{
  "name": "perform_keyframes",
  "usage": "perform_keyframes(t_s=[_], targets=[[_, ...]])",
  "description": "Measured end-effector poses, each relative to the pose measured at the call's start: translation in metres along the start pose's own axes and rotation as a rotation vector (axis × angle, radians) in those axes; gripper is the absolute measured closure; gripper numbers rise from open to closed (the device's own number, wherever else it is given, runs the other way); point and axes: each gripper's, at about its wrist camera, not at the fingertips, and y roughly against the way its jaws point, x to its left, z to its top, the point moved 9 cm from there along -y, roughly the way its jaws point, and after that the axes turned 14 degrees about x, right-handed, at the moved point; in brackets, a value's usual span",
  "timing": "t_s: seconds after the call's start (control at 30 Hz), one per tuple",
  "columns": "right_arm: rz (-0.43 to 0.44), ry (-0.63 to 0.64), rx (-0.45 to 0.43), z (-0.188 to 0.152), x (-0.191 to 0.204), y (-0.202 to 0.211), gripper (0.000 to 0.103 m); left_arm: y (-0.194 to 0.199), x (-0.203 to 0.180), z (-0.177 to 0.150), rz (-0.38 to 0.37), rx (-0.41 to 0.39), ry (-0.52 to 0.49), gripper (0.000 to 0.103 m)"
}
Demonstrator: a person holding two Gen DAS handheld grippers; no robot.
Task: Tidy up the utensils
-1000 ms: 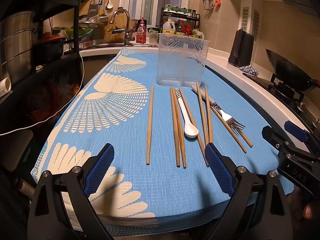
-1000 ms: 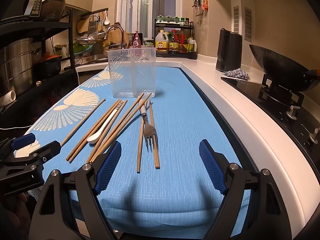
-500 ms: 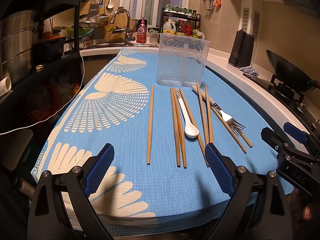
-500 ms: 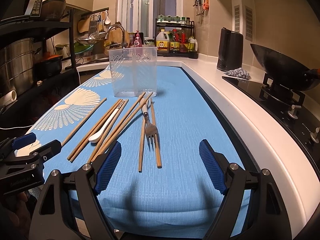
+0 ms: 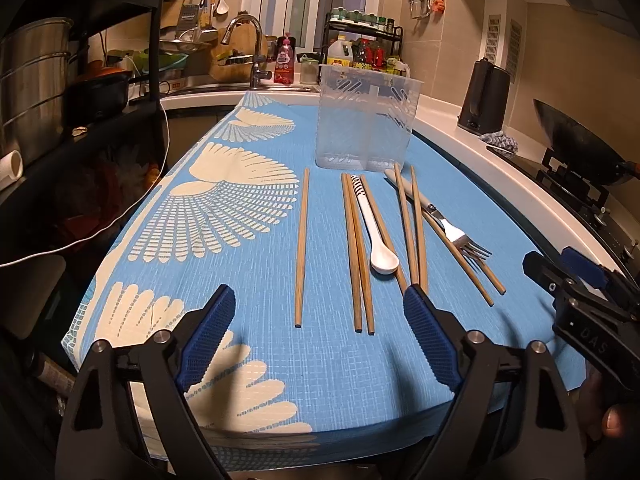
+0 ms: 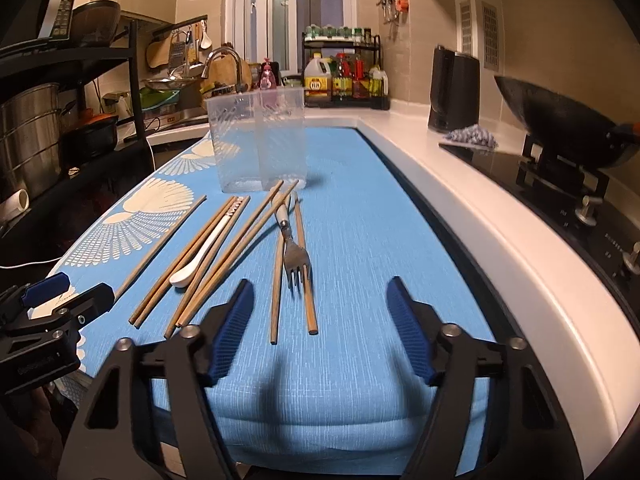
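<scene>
Chopsticks, white spoon and fork laid in a loose row on blue patterned cloth, just in front of empty clear holder. Left gripper poised over cloth's near edge, jaws wide, closing, nothing between. Right gripper likewise, narrower gap, closing, nothing gripped; two chopstick tips just ahead.

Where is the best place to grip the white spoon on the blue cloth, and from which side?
Probably the slim handle of the white spoon, midway, from above with fingers across it. It lies flat, bowl nearest, chopsticks close on both sides, so room is tight. The left gripper is closing with nothing between its fingers.
</scene>
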Motion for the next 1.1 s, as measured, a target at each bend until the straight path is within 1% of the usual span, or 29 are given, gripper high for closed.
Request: perform_keyframes(t_s=[0.07,0.17,0.23,0.4,0.5,0.53,0.6,0.63,0.7,0.77,0.83,0.87,0.93,0.97,1.03,1.1], targets=[[0.014,-0.022,0.021,-0.001,-0.004,-0.007,0.054,-0.002,0.002,-0.001,0.004,0.008,0.008,0.025],[0.032,-0.047,0.049,0.000,-0.008,-0.017,0.059,-0.004,0.004,-0.001,0.016,0.012,0.015,0.031],[0.032,-0.063,0.075,0.001,-0.013,-0.024,0.060,-0.006,0.005,-0.001,0.014,0.021,0.019,0.040],[0.063,-0.059,0.151,-0.003,-0.011,-0.047,0.063,-0.015,0.009,-0.001,0.024,0.046,0.037,0.047],[0.078,-0.047,0.189,-0.008,-0.006,-0.057,0.063,-0.025,0.016,-0.002,0.037,0.077,0.062,0.049],[0.073,-0.041,0.193,-0.009,-0.005,-0.059,0.065,-0.030,0.017,-0.002,0.043,0.090,0.064,0.053],[0.066,-0.021,0.189,-0.009,-0.002,-0.060,0.067,-0.035,0.018,-0.003,0.050,0.108,0.062,0.059],[0.062,-0.013,0.190,-0.009,-0.001,-0.060,0.069,-0.037,0.018,-0.004,0.054,0.113,0.061,0.062],[0.062,-0.007,0.189,-0.009,0.000,-0.060,0.075,-0.039,0.017,-0.005,0.069,0.116,0.050,0.066],[0.069,-0.002,0.190,-0.009,0.000,-0.060,0.089,-0.041,0.016,-0.003,0.075,0.116,0.042,0.068],[0.072,0.003,0.190,-0.009,0.001,-0.060,0.095,-0.042,0.015,-0.003,0.082,0.114,0.035,0.071],[0.076,0.002,0.190,-0.009,0.001,-0.060,0.096,-0.042,0.013,-0.003,0.082,0.113,0.029,0.073],[0.075,-0.001,0.188,-0.010,0.000,-0.059,0.096,-0.043,0.009,-0.003,0.075,0.110,0.015,0.084],[0.070,-0.005,0.186,-0.011,-0.001,-0.058,0.096,-0.042,0.007,-0.003,0.072,0.109,0.005,0.087],[0.057,-0.019,0.179,-0.011,-0.006,-0.057,0.096,-0.041,0.004,-0.003,0.070,0.106,-0.009,0.097],[0.039,-0.030,0.177,-0.012,-0.012,-0.056,0.096,-0.041,0.004,-0.003,0.065,0.105,-0.009,0.098]])
